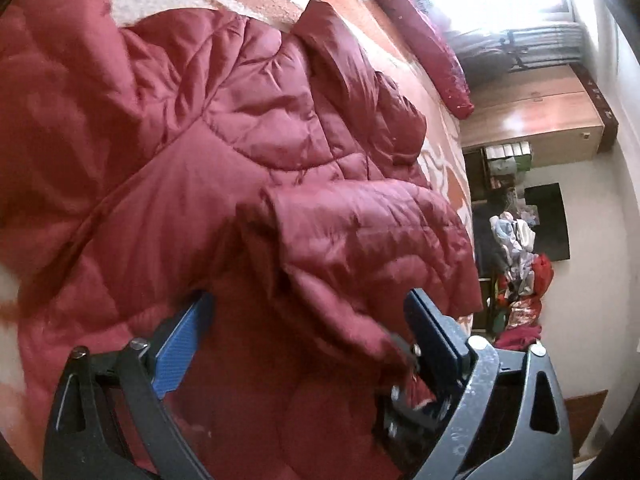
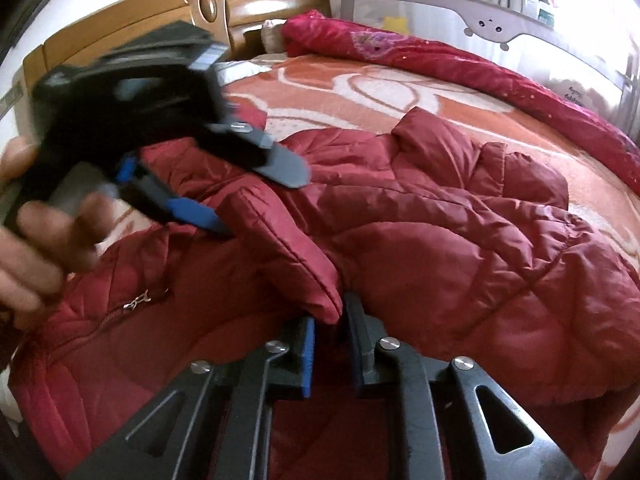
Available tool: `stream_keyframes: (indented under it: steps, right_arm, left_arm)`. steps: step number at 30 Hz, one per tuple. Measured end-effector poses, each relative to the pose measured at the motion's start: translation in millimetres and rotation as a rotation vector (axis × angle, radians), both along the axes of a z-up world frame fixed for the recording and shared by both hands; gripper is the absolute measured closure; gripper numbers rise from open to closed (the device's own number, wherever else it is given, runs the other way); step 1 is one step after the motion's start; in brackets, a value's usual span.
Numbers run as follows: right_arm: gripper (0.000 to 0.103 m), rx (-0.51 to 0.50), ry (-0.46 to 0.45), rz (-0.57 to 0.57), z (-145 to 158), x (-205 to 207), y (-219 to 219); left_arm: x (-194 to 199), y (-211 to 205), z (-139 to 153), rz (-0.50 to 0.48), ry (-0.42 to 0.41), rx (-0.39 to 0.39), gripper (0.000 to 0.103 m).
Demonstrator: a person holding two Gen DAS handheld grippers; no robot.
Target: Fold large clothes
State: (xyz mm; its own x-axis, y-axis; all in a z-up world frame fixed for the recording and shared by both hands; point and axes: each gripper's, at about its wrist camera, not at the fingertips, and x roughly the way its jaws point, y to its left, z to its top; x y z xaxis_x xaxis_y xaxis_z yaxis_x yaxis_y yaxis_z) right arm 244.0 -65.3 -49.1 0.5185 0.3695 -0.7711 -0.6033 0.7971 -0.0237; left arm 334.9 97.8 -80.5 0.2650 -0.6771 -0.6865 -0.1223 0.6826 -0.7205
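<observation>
- Red puffer jacket (image 2: 420, 248) lies spread on the bed (image 2: 360, 92), over the orange-and-white patterned blanket (image 2: 400, 96); the wooden headboard (image 2: 192, 12) is beyond the jacket's far edge.
- One sleeve (image 2: 288, 256) is folded in across the jacket body, cuff end pointing at the right gripper (image 2: 331, 322).
- Right gripper: jaws narrow, a slim gap showing, cuff tip sitting at the mouth of that gap. Pads don't appear to press it; reads as not gripping.
- Left gripper (image 1: 308, 308): jaws wide, nothing clamped. Sleeve fabric lies between and just ahead of the fingers, loose. In the right wrist view it hovers over the jacket's headboard-side edge, blurred, a hand (image 2: 44, 240) wrapped around it.
- Zip pull (image 2: 136, 301) visible on the jacket's near front panel, beside the sleeve.
- Handling, judged: light, soft, bulky, springs back when folded. Shell looks slick, so shallow pinches likely slip.
- Best hold: stitched cuff, hem or quilt seams, bite deep. Avoid grabbing puffy mid-panel fill.
</observation>
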Motion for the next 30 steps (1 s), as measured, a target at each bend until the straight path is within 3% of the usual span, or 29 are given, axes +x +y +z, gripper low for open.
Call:
stream_keyframes:
  steps: [1,2,3,7,9,13,19,23,25,27,30]
  right_arm:
    - [0.08,0.004,0.005,-0.001,-1.4,0.6,2.8]
    - [0.078,0.01,0.013,-0.004,-1.3,0.4,0.7]
    - [0.072,0.014,0.019,-0.005,-1.7,0.1,1.1]
    - [0.061,0.03,0.033,-0.02,1.7,-5.0,-6.2]
    - [0.061,0.036,0.027,-0.044,7.3,-10.8,-14.6]
    - [0.061,0.089,-0.026,-0.149,29.6,-18.4,-48.5]
    - [0.061,0.166,-0.07,-0.372,55.0,5.2,-117.2]
    - [0.059,0.164,0.021,-0.467,36.7,38.6,-143.8]
    - [0.06,0.151,0.085,-0.486,18.5,53.0,-149.1]
    - [0.06,0.14,0.134,-0.485,2.2,60.2,-150.5]
    - [0.059,0.121,0.122,-0.482,-6.6,56.1,-149.0]
  left_arm:
    - [2.4,-1.3,0.8,-0.006,-0.009,0.013,0.04]
    - [4.1,-3.3,0.6,-0.018,-0.008,0.022,0.054]
    - [6.2,-4.5,-0.7,-0.03,-0.003,0.024,0.075]
    - [7.6,-9.2,6.4,-0.064,-0.051,0.082,0.089]
    - [5.2,-7.5,17.2,-0.075,-0.098,0.131,0.092]
    - [2.9,0.1,54.8,-0.109,-0.25,0.378,0.093]
    - [9.1,-3.8,81.9,-0.214,-0.393,0.61,0.093]
    - [14.2,-18.4,59.6,-0.266,-0.366,0.742,0.092]
    - [15.4,-19.3,43.8,-0.265,-0.327,0.77,0.086]
    - [12.0,-13.7,39.6,-0.224,-0.308,0.763,0.079]
    - [-1.5,10.6,54.5,-0.084,-0.302,0.749,0.079]
